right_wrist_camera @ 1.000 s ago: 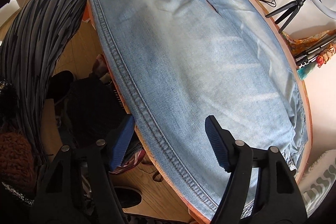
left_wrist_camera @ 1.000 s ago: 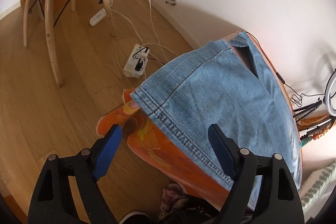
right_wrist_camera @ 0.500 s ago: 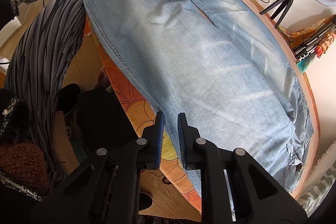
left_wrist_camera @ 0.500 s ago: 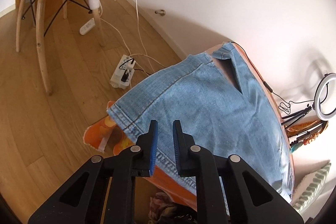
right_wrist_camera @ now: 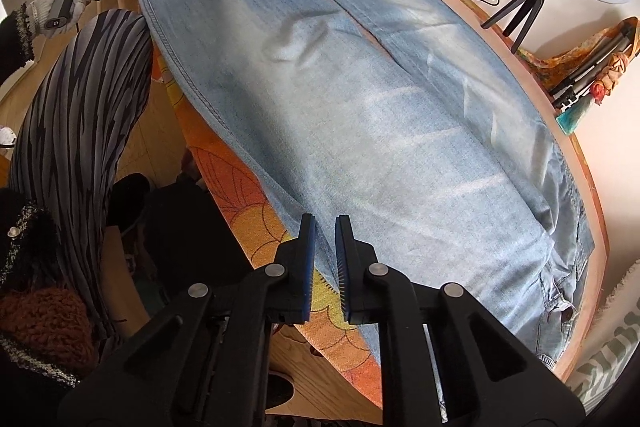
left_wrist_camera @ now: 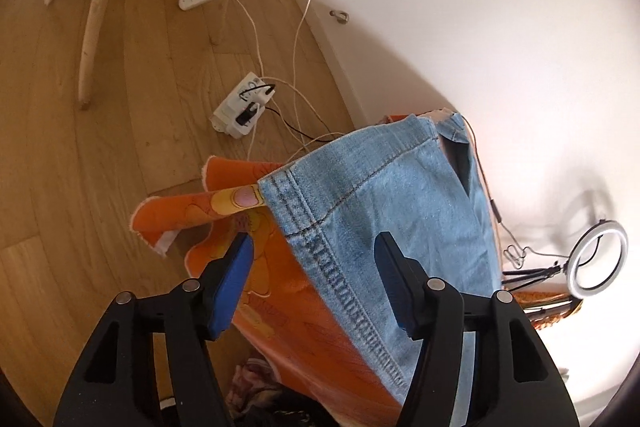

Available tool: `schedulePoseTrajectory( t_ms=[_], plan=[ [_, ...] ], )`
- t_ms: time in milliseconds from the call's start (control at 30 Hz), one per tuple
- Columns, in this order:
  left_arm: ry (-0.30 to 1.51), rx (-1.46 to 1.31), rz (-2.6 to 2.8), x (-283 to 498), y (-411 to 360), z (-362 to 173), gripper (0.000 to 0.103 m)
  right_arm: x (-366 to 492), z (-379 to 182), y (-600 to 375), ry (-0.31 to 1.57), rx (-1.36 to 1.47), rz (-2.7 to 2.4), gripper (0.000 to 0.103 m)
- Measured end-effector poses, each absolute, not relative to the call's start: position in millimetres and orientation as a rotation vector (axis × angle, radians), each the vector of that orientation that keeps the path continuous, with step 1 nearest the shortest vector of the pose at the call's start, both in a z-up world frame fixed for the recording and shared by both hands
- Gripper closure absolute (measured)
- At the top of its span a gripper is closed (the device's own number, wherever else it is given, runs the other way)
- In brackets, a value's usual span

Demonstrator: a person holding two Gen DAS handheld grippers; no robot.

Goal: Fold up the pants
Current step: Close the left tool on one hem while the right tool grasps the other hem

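The light-blue denim pants lie flat on the orange-cloth counter, legs side by side. My left tongs are spread round the hem corner, ready to pinch; my right tongs are nearly pressed together at the side seam, w/ nothing visibly held.

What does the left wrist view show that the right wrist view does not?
Only the left wrist view shows the white power strip on the wooden floor and the open left gripper. Only the right wrist view shows the jeans' waistband button and the near-shut right gripper. Both show the light-blue denim jeans on the orange patterned tablecloth and the white ring light.
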State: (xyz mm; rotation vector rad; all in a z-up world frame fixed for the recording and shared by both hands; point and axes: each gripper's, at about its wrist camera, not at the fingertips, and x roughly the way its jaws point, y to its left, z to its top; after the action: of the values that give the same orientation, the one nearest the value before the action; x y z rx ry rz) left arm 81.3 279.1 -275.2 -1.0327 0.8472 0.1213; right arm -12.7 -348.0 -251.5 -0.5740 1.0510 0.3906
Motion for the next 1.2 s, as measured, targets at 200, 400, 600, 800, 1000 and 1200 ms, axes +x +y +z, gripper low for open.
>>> schedulePoseTrajectory(
  t_ms=[200,400,600,800,1000,1200],
  plan=[
    [0.787,-1.027,0.115,78,274,-260,0.086,-11,-241,-353,1.032,-0.565,0.353,0.092],
    [0.783,-0.967,0.074,86,268,-248,0.086,-8,-239,-361,1.05,-0.492,0.39,0.092],
    [0.81,-0.915,0.088,97,265,-246,0.086,-26,-256,-348,1.074,-0.518,0.484,0.062],
    [0.781,-0.927,0.088,100,268,-238,0.1,-32,-278,-335,1.089,-0.61,0.492,0.047],
    [0.717,-0.904,0.047,107,261,-206,0.101,-22,-278,-346,1.122,-0.566,0.468,0.066],
    [0.695,-0.837,0.032,123,248,-184,0.101,-17,-278,-345,1.087,-0.642,0.411,0.094]
  ],
)
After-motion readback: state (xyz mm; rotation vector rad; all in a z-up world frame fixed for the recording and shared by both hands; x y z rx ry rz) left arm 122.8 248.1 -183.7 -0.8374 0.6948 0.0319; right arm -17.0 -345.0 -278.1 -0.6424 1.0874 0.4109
